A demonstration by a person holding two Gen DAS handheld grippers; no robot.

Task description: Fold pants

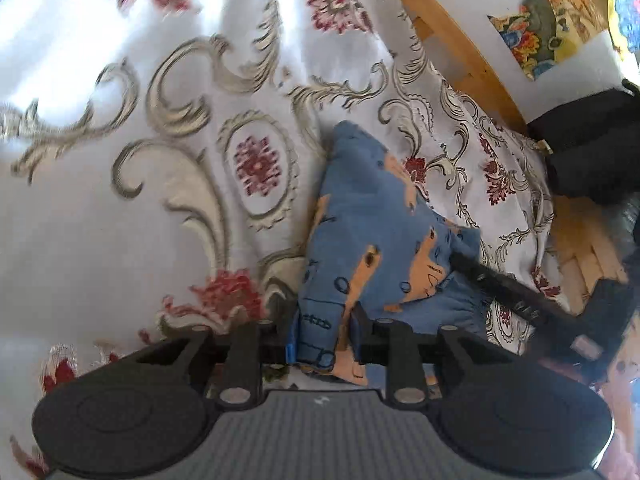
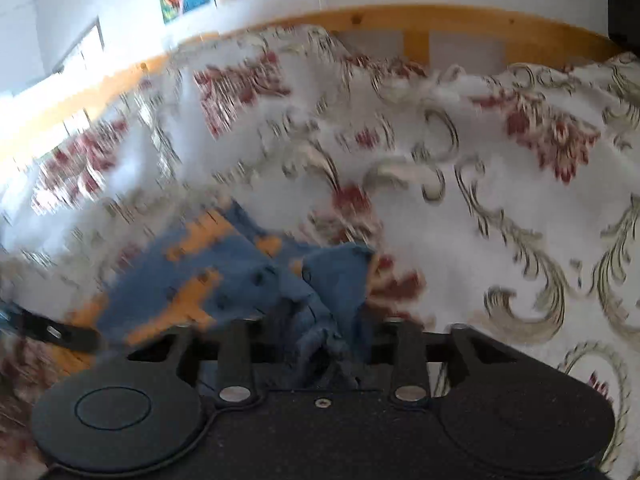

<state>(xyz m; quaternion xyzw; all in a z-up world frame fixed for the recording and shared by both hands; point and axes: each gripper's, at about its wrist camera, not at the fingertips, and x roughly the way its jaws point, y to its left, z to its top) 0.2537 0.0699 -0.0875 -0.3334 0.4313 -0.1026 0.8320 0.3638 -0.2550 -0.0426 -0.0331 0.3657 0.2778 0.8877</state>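
My left gripper (image 1: 325,334) and right gripper (image 2: 320,334) each pinch the blue pants (image 1: 360,232) bunched between their fingers.

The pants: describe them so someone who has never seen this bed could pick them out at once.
Start at the wooden bed frame and the white bedspread with red flowers and beige scrolls. On it lies a small bunched garment, the pants, pinched by the left gripper and the right gripper. They are the only blue cloth, with orange shapes.
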